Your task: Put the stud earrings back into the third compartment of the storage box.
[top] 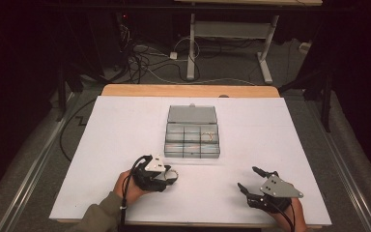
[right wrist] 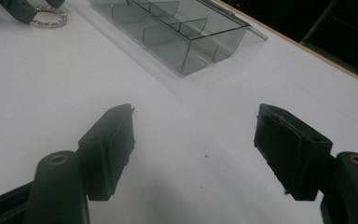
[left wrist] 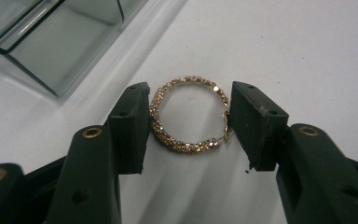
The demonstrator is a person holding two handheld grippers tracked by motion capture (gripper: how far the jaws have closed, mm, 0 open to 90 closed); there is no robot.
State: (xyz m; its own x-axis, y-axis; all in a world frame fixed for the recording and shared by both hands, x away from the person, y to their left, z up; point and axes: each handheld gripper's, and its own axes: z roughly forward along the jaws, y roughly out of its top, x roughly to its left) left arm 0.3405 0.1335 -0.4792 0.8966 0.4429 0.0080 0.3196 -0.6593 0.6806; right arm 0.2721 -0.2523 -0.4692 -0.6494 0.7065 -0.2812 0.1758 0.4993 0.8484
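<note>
Left hand-held gripper [left wrist: 189, 119] clenched on the hoop [left wrist: 189, 116], flat on the desk [top: 125, 130] near its front edge, just before the box [top: 193, 133]; right hand-held gripper [right wrist: 193, 149] released, empty

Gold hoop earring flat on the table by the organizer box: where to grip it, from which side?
Across its width, from above: the hoop earring lies flat on the white table, so only the outer rim is reachable. The left gripper already does this, one pad against each side. Keep off the clasp at the right pad; it looks flimsy.
</note>
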